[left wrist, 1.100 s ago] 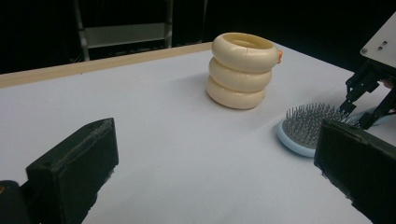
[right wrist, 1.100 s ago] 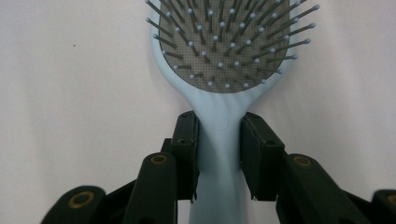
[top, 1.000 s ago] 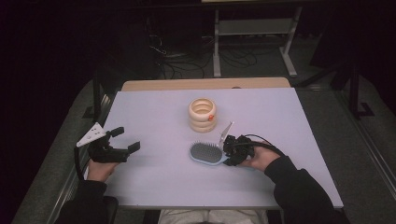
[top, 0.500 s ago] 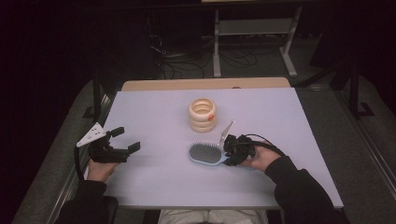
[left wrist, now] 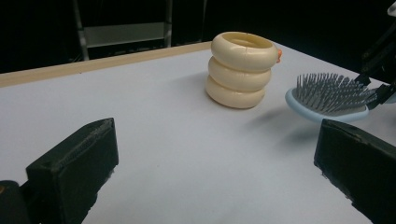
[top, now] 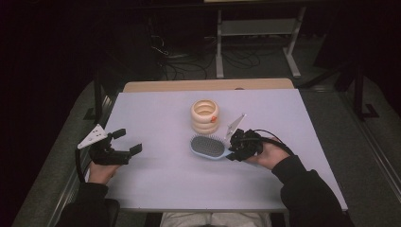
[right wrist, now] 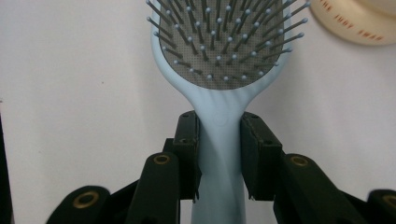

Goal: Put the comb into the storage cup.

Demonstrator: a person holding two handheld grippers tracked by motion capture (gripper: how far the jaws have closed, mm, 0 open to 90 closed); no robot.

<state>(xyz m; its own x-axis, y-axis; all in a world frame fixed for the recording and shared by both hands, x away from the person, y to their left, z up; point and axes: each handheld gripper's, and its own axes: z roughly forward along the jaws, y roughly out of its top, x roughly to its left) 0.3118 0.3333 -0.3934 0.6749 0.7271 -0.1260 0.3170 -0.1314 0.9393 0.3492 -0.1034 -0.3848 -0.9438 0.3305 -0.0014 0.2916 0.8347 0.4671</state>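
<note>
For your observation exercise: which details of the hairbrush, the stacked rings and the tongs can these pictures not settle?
- Hairbrush: handle end, cut off by the bottom edge of the right gripper view.
- Stacked rings: red lettering, cut off by the top edge there; too small in the high view.
- Orange piece on the rings: too small to identify, high view.

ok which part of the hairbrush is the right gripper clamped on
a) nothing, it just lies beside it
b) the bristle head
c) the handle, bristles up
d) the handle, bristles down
c: in the right gripper view the right gripper pinches the light blue handle of the hairbrush, bristles facing up.
</note>
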